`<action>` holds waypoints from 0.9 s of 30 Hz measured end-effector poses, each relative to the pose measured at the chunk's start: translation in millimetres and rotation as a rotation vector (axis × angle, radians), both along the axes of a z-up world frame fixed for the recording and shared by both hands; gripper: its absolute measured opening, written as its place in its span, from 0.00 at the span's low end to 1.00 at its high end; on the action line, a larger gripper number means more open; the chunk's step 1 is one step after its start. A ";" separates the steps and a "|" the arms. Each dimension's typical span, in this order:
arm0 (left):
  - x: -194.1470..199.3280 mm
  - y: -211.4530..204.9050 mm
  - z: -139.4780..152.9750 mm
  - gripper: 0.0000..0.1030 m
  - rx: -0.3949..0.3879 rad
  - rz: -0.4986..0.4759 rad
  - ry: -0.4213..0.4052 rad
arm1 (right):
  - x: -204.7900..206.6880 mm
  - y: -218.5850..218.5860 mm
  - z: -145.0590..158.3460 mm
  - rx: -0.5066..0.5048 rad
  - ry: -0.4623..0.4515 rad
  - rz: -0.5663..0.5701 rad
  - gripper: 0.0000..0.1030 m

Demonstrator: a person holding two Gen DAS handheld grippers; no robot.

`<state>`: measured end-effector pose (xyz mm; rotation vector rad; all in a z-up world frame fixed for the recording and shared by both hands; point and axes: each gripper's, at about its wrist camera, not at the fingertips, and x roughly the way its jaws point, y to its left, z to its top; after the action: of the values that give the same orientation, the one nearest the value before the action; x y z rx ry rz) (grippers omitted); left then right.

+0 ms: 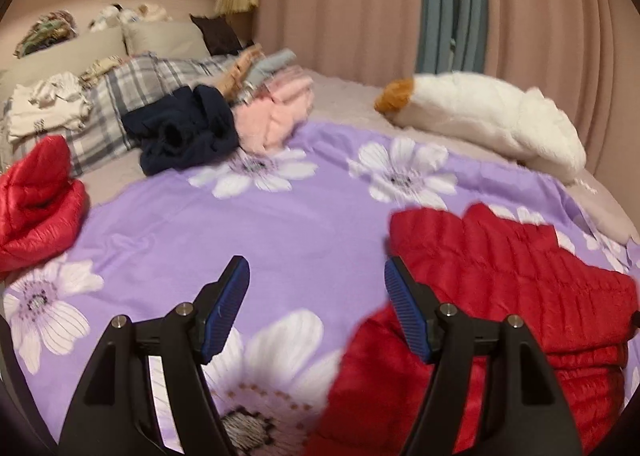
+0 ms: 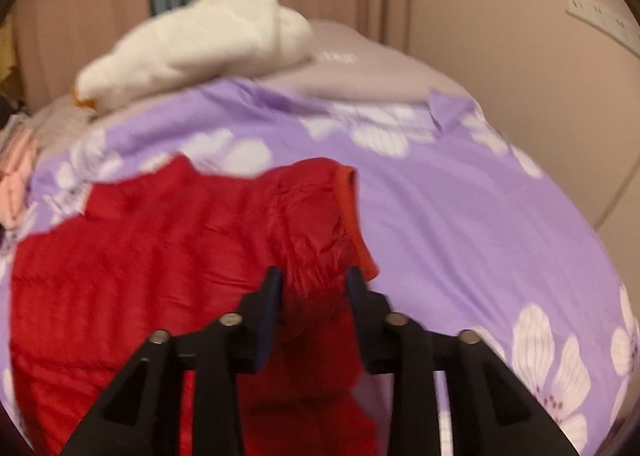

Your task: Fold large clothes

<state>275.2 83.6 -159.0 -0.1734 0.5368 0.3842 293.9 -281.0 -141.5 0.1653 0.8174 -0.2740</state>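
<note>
Two tongs — right (image 2: pixel 314 282) at red jacket (image 2: pixel 160 240) edge, left (image 1: pixel 316 276) wide.

Both wrist views overlook the red jacket (image 1: pixel 500 276) closely.

Red jacket (image 2: pixel 168 256) blurred (lower part hidden behind right claw (image 2: pixel 314 280)).

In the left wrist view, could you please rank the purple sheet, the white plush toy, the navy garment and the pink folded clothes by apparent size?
1. Purple sheet
2. White plush toy
3. Navy garment
4. Pink folded clothes

The last two look close, and overlap hides part of the pink, so their order is unsure.
</note>
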 end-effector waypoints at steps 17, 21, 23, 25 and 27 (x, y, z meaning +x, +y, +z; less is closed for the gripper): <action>98.8 -53.3 -37.5 0.24 -0.074 -0.147 0.078 | 35.7 65.3 24.8 0.086 -0.152 0.186 0.03; 120.5 -51.1 -82.9 0.27 -0.124 -0.182 0.161 | 62.1 63.3 -58.5 0.087 -0.048 0.167 0.00; 120.3 -47.1 -84.2 0.28 -0.139 -0.181 0.153 | 63.7 51.4 -67.8 0.179 -0.060 0.154 0.00; 122.4 -52.1 -84.5 0.28 -0.107 -0.175 0.166 | 66.0 47.7 -69.7 0.207 -0.059 0.154 0.00; 125.4 -58.8 -84.7 0.28 -0.064 -0.165 0.185 | 66.6 52.6 -69.4 0.182 -0.056 0.152 0.00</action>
<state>400.6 24.8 -243.7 -0.1546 0.7415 0.2229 360.5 -228.3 -211.0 0.2784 0.7950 -0.0515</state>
